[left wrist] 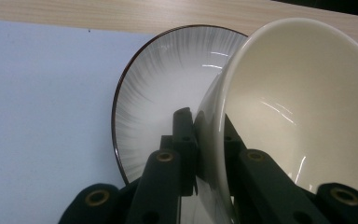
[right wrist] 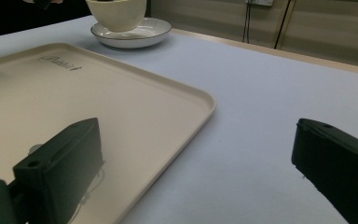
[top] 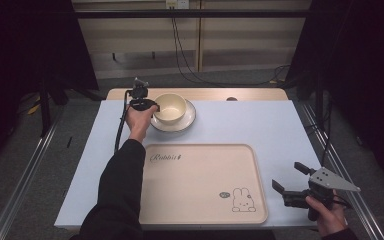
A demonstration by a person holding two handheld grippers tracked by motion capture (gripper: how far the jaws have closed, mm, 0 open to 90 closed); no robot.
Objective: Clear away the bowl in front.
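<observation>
"Rabbit" scripted on cream tray (top: 200, 182), beside a bunny drawing. Left gripper (left wrist: 208, 140) clamped on cream bowl's (left wrist: 303, 107) rim, bowl tilted over striped saucer (left wrist: 163, 79). Right gripper (top: 292, 181) spread wide, holding nothing, above the tabletop (top: 280, 130).

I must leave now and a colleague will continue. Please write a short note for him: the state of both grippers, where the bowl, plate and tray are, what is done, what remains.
Left gripper: shut on the cream bowl, one finger outside the wall, one inside.
Right gripper: open, holding nothing, beside the tray's right edge.
Bowl: on the plate at the table's far side.
Tray: near side, nothing on it.
Done: bowl rim gripped.
Left, probably: lift the bowl and move it, perhaps onto the tray.
</observation>
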